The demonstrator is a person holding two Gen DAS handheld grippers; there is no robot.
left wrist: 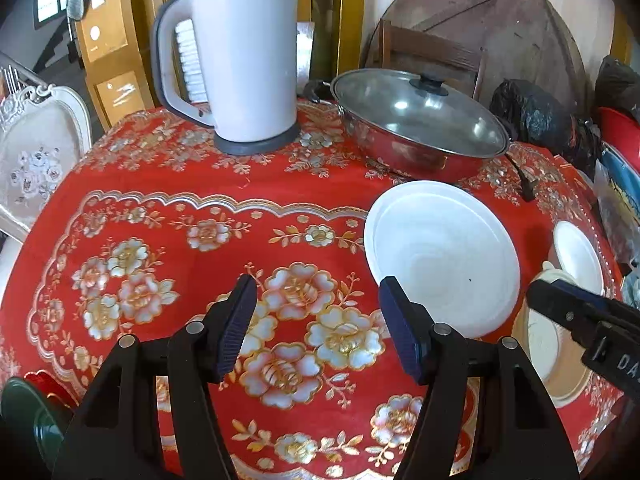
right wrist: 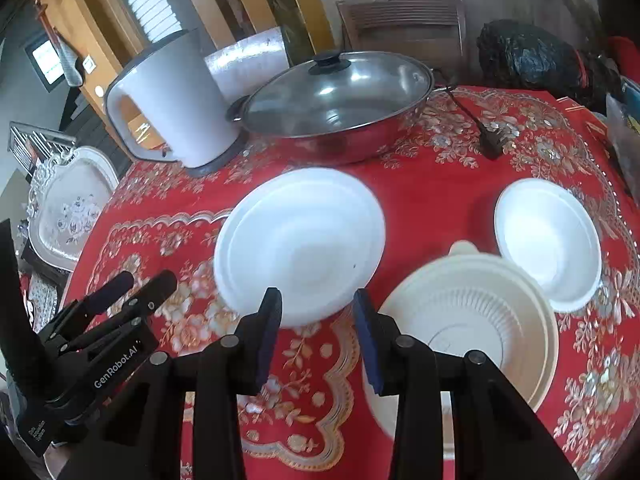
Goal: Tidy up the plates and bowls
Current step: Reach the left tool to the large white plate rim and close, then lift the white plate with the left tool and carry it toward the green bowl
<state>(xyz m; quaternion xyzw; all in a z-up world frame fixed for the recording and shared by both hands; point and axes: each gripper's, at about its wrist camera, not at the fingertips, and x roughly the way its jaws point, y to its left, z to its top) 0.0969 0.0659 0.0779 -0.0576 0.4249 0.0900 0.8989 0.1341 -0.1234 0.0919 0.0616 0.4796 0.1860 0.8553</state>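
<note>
The worktop (left wrist: 168,208) is covered by a red cloth with gold and white flowers. At its far side a steel pan (right wrist: 340,120) under a glass lid is seen, with a white kettle (left wrist: 240,60) just to its left.

The left tongs (left wrist: 318,320) are held wide apart over the bare cloth — nothing is gripped between them, and the right finger is seen in front of the near rim of the large plate (left wrist: 444,256); whether it is touched cannot be told. The right tongs (right wrist: 318,332) are opened to a middling gap and likewise hold nothing; they hover between the large plate (right wrist: 300,240) and the cream bowl (right wrist: 476,332), and the right finger overlaps that bowl's left rim in the right wrist view.

The large plate is white, shallow and round, lying flat near the middle of the worktop, just in front of the pan. The cream bowl is ribbed inside and lies to the plate's right, nearer the camera. The small plate (right wrist: 548,240) — white, flat on the cloth — lies just behind the bowl, its near edge overlapped by the bowl's rim.
</note>
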